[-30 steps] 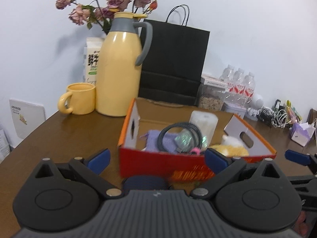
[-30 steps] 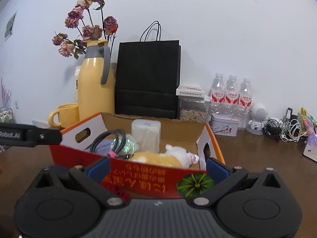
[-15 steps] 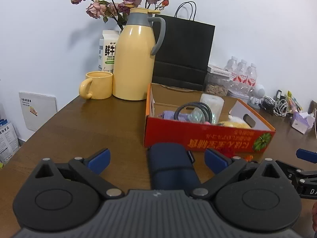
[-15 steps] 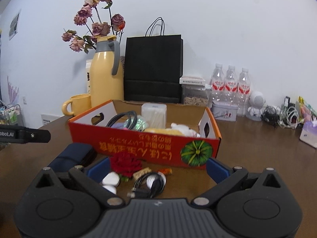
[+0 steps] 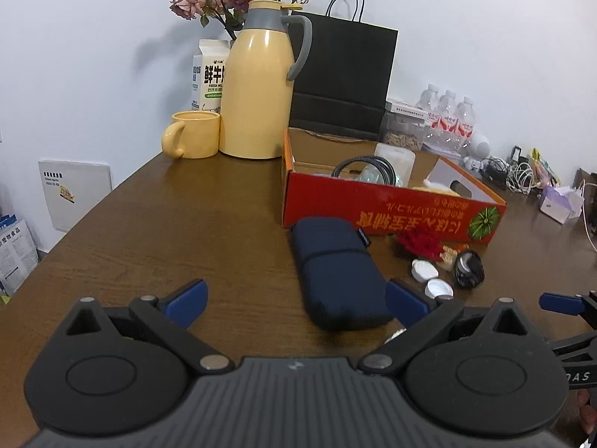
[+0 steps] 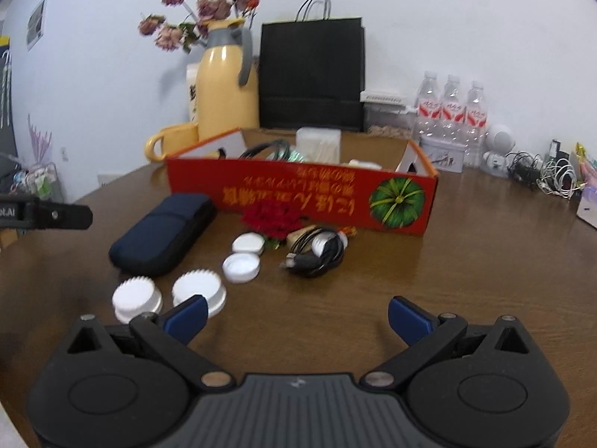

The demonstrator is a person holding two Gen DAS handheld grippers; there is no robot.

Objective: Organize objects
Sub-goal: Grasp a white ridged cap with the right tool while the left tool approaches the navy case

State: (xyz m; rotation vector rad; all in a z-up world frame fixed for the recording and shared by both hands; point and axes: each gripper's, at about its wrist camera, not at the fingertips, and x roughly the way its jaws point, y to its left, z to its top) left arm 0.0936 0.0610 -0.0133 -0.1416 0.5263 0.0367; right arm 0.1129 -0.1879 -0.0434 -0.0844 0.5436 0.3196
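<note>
Clutter lies on the tabletop (image 6: 466, 261) before the red box (image 6: 298, 196). Your left claw (image 5: 294, 300) gapes released over the navy pouch (image 5: 335, 276); straddle its narrow width squarely. Your right claw (image 6: 296, 315) is released too, empty, near the white caps (image 6: 168, 295).

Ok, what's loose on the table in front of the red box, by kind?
White lids: 4
Navy pouch: 1
Red flower: 1
Black cable coil: 1
Total: 7, leaving out the small blurred bits beside the coil.
</note>
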